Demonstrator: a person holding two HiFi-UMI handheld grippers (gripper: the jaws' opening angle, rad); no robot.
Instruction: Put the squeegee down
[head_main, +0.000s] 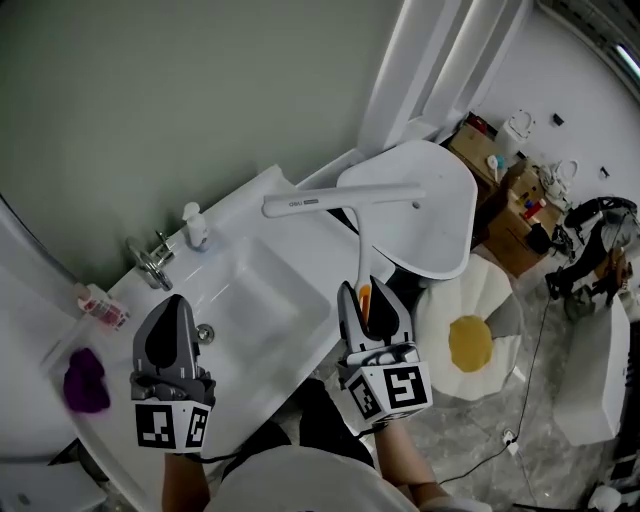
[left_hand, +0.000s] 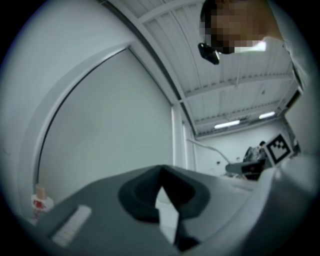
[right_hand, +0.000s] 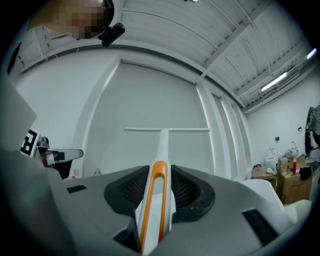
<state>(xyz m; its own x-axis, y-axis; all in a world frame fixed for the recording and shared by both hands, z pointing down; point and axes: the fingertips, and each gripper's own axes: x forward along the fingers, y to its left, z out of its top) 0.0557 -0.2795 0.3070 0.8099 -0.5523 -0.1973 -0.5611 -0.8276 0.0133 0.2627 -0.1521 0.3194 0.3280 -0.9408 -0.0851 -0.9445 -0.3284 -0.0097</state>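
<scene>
With the right tool (head_main: 366, 297) clamped on the orange-and-white handle of the squeegee (head_main: 345, 200), held aloft with its blade over the tabletop (head_main: 305, 250) edge beside the washbasin (head_main: 250, 290), lower level onto a bare flat stretch. Spread the jaws only once blade and handle both rest, then draw straight back. Hold the left tool (head_main: 172, 305), pinched together on nothing, well clear.

You're holding both out in front, side by side and pointing away from you, left gripper (head_main: 172, 305) with jaws pinched together on nothing, right gripper (head_main: 366, 295) with jaws clamped on the squeegee (head_main: 340, 200) handle.
</scene>
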